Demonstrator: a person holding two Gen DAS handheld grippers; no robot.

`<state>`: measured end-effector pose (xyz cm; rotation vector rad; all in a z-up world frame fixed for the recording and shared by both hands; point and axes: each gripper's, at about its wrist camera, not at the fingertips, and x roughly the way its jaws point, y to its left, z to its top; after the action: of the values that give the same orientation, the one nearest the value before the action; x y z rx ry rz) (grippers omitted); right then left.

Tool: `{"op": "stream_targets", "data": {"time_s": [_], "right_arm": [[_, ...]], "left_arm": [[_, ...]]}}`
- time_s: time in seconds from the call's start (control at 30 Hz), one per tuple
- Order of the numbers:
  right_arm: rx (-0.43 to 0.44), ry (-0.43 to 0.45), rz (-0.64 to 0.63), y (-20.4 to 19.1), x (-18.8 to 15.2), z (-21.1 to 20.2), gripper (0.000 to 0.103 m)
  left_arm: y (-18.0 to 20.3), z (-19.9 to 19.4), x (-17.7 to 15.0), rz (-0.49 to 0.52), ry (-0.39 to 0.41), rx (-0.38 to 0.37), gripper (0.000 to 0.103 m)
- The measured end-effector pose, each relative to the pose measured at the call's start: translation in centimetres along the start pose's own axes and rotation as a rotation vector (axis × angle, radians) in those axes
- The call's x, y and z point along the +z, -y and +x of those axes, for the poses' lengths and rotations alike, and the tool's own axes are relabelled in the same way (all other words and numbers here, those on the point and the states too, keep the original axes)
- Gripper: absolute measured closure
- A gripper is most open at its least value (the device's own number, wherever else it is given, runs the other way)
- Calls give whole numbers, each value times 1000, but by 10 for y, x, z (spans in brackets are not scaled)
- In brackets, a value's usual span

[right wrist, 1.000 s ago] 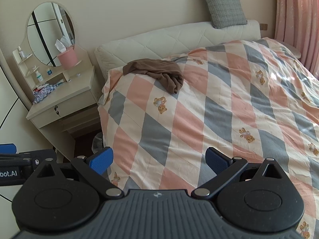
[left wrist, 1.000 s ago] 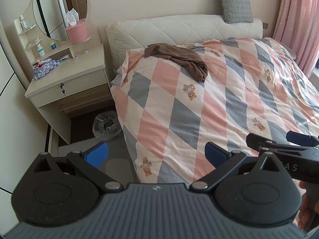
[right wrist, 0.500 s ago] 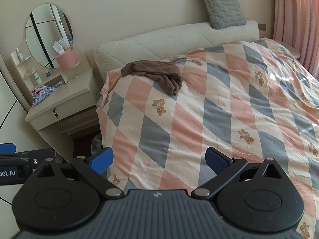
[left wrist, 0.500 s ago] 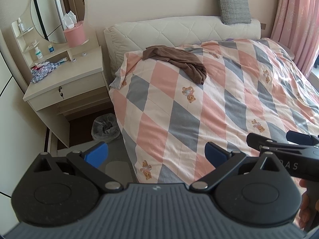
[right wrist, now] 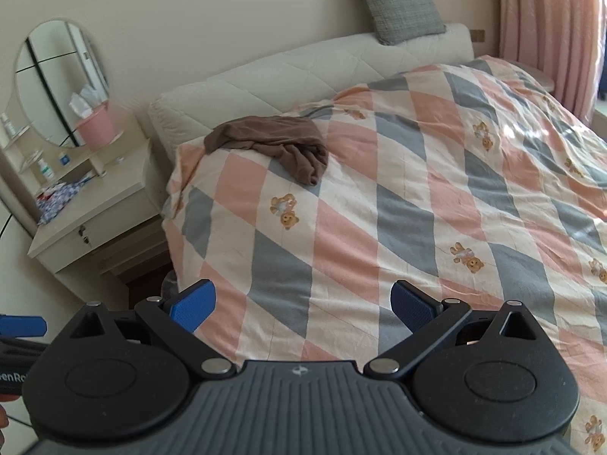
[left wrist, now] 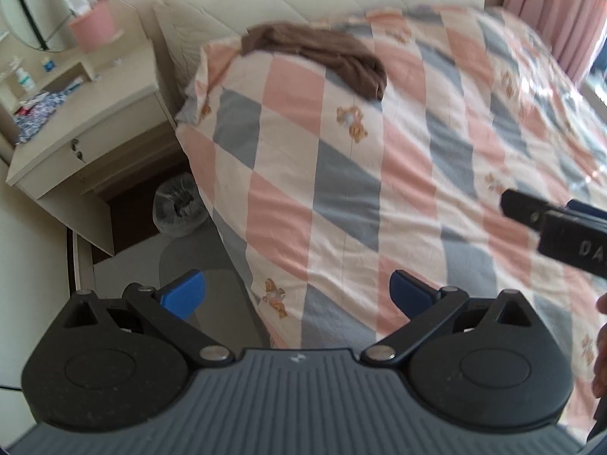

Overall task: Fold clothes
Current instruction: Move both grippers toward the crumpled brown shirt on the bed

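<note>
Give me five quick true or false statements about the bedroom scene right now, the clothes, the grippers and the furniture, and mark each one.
1. A brown garment lies crumpled on the quilt near the headboard. True.
2. The left gripper is shut on the garment. False: its jaws are open and empty, far short of the cloth.
3. The right gripper is open and holds nothing. True.
4. The grey cushion lies flat on the quilt. False: it leans against the wall, on top of the headboard.
5. The pink tissue holder stands on the floor. False: it stands on the dressing table, by the mirror.
</note>
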<state>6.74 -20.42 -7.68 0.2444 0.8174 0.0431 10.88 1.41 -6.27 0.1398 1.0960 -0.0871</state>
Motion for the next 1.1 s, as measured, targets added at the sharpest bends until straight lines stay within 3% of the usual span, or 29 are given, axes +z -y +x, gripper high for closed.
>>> {"op": "stream_targets", "data": {"time_s": [0.5,0.73,0.93,1.1], "right_arm": [[-115,-84,132,-33,87,160,2],[-186,-119,116,-52,121,221,2],[-205,-179,95,-52,136,266,2],[-207,-252,122,-38,146,299,2]], "left_arm": [[-61,139,173,145,-43,-124,1],[-80,190,223,156,-82,-160,1],[-92,243,252,114,-209,-233,1],[-90,278,279,88,-223,-287,10]]}}
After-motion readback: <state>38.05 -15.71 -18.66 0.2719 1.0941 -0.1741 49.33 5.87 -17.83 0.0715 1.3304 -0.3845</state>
